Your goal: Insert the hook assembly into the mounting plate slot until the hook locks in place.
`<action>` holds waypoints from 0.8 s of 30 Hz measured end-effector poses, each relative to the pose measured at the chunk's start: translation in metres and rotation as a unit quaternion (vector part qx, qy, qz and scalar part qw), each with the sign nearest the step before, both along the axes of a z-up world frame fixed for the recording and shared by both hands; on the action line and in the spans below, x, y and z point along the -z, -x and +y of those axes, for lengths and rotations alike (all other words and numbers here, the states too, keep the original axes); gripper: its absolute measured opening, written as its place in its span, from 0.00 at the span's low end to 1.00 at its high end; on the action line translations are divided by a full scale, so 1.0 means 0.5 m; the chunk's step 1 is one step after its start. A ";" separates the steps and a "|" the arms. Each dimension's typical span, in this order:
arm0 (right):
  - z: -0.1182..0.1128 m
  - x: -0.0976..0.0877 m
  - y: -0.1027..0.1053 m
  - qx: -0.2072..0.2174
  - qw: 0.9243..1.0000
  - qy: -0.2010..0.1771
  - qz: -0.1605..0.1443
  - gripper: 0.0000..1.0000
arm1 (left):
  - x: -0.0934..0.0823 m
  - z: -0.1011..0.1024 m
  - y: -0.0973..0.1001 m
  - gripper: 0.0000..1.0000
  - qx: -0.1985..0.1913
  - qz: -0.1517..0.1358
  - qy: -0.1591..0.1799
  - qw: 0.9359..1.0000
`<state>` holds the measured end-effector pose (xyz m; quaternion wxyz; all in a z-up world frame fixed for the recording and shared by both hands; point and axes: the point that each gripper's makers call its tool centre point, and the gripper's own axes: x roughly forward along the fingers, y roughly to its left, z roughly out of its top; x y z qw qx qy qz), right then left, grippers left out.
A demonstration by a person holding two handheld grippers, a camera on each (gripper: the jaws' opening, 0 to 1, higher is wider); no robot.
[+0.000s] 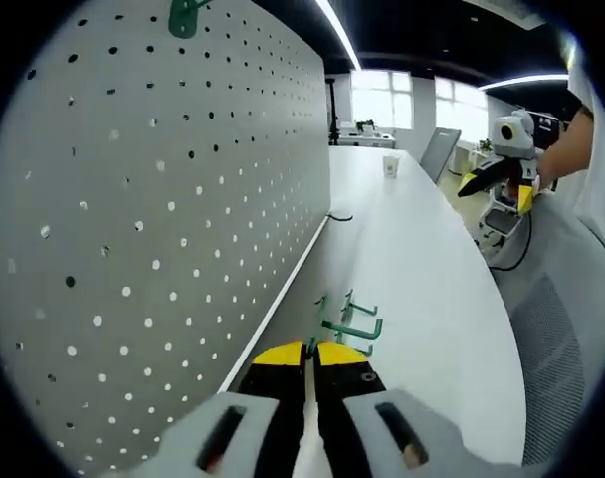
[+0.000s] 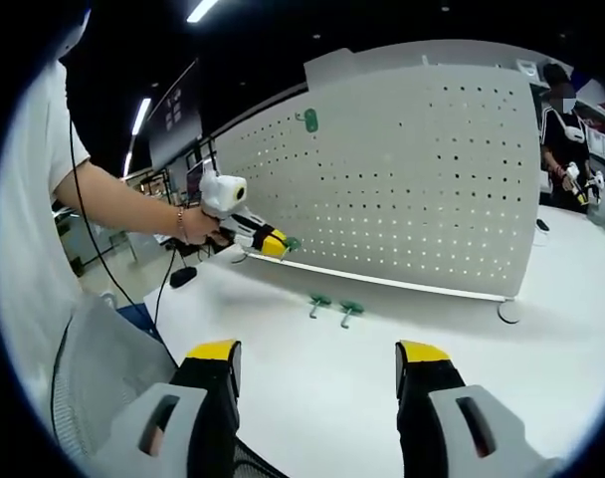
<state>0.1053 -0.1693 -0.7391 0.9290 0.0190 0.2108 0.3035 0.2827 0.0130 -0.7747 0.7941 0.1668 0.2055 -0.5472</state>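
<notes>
Left hand-held gripper (image 1: 310,360), jaws pressed together on green hook (image 1: 350,325), held low beside white pegboard (image 1: 163,229); in right gripper view it shows near board's left end (image 2: 273,242). Right hand-held gripper (image 2: 317,360) wide apart, nothing held, over white tabletop (image 2: 382,368). One hook already mounted high on board (image 2: 309,120). Two hooks lying on tabletop (image 2: 334,307). Judgement: held hook not yet inserted; insertion and locking remain.

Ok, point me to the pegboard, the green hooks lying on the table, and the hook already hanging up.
Pegboard (image 2: 422,179), right gripper view, middle of its perforated face.
Green hooks on the table (image 2: 334,307), right gripper view, between the pair.
Hung green hook (image 2: 309,120), right gripper view, its body.
</notes>
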 end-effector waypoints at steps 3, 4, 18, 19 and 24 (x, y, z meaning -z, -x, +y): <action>0.002 -0.002 0.002 -0.001 1.000 0.000 -0.001 0.61 | -0.013 0.000 0.002 0.01 -0.005 -0.005 0.009 1.000; 0.002 -0.002 0.003 0.000 1.000 0.000 -0.002 0.61 | -0.014 0.000 0.003 0.01 -0.006 -0.005 0.011 1.000; 0.010 -0.013 0.003 -0.002 1.000 -0.005 -0.011 0.61 | -0.074 0.004 0.017 0.01 -0.042 -0.013 0.067 0.997; 0.011 -0.014 0.003 -0.002 1.000 -0.006 -0.011 0.61 | -0.079 0.004 0.018 0.01 -0.044 -0.013 0.073 0.996; 0.016 -0.022 0.004 -0.004 1.000 -0.005 -0.016 0.61 | -0.094 0.007 0.031 0.01 -0.050 -0.018 0.084 0.995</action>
